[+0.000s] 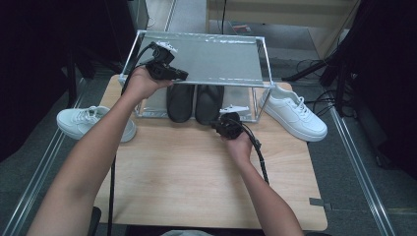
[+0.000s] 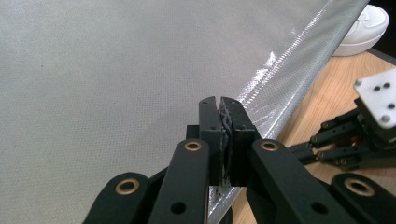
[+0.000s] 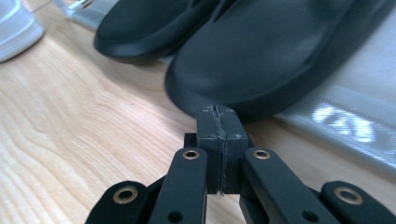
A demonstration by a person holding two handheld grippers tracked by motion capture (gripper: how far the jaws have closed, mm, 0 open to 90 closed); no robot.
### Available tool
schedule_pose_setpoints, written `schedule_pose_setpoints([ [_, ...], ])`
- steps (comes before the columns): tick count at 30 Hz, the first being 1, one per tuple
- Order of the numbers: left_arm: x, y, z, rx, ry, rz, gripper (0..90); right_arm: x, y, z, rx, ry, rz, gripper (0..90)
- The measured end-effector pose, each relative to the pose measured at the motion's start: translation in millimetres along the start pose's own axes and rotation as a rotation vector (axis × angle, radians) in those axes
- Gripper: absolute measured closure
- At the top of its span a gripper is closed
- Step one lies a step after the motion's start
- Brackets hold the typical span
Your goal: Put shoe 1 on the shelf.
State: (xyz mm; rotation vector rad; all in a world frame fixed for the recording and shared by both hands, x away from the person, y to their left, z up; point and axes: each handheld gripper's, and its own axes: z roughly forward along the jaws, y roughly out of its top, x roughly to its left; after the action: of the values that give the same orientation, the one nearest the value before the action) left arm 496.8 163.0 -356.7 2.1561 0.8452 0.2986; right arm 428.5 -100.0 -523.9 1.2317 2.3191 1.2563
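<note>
My left claw point(image 2: 219, 105), pinched shut, steadies the rack's top sheet point(image 2: 116, 70); right claw point(image 3: 218, 112), closed and empty, noses toward the black shoe point(image 3: 280, 51).

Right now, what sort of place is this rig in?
Likely a lab or workshop data-collection bench: a wooden table with a small shoe rack, loose white sneakers, floor cables and stand legs around it.

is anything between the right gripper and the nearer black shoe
Nothing visible. The right gripper, jaws shut, sits right at the toe of the black shoe, with bare table beside it. Whether they touch cannot be told.
</note>
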Motion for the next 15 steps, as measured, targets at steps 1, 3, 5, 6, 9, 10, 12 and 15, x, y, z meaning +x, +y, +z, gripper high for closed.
schedule_pose_setpoints([
  [1, 0.0, 0.2, -0.1, 0.002, 0.001, 0.003, 88.2, -1.6, 0.5, -0.9, -0.004, -0.006, 0.005, 90.0],
  [3, -0.4, 0.5, 0.0, 0.004, 0.004, 0.005, 88.1, -5.2, 1.9, -1.4, -0.004, -0.019, 0.016, 90.0],
  [5, -0.1, 0.5, 0.0, 0.004, 0.004, 0.006, 87.9, -6.9, 2.8, 1.2, 0.006, -0.019, 0.026, 90.0],
  [6, 0.1, 0.5, -0.1, 0.005, 0.002, 0.005, 87.9, -5.9, 2.9, 2.5, 0.004, -0.017, 0.031, 90.0],
  [9, 0.3, 0.3, 0.2, 0.0, -0.001, -0.003, 87.8, -2.0, 3.8, 6.4, 0.004, 0.001, 0.033, 90.0],
  [10, 0.4, 0.2, 0.2, -0.001, -0.002, -0.005, 87.8, -0.2, 4.3, 8.2, 0.004, 0.006, 0.029, 90.0],
  [12, 0.2, 0.5, -0.4, 0.005, 0.0, 0.002, 87.8, 3.1, 5.4, 11.1, 0.004, 0.008, 0.023, 90.0],
  [15, 0.0, 1.9, -1.1, 0.016, 0.0, 0.011, 87.8, 4.4, 5.5, 12.6, 0.005, 0.019, 0.025, 90.0],
])
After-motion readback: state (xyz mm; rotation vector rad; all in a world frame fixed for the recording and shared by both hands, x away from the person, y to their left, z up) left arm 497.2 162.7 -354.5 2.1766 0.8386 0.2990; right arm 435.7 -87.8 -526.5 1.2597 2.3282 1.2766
